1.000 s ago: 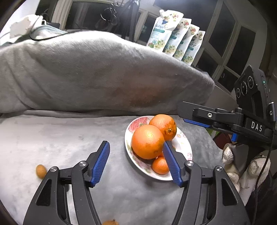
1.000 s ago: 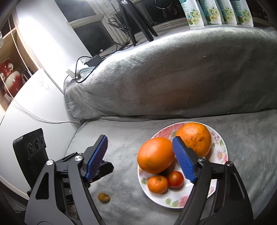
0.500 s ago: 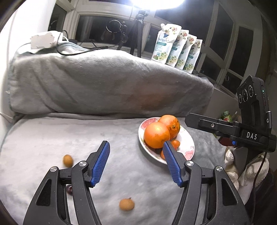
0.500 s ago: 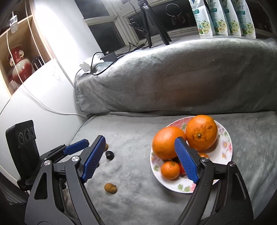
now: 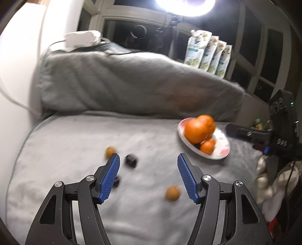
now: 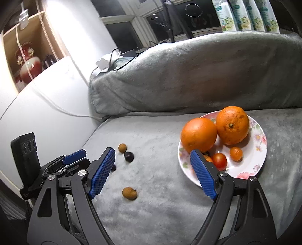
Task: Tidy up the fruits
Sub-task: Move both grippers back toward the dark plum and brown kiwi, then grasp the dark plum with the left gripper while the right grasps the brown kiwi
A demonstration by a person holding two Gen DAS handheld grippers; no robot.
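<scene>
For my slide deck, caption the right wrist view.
Open right tool above grey blanket; oranges on floral plate, small fruits loose beside it.

A grey plush blanket (image 6: pixel 188 197) covers the seat and the long cushion (image 6: pixel 198 75) behind it. Four flowered refill pouches (image 6: pixel 245 15) stand in a row on the window ledge. At the left, a red and white vase (image 6: pixel 28 66) sits in a wooden shelf (image 6: pixel 47 37), and a white cable (image 6: pixel 62 109) trails down the wall.
</scene>
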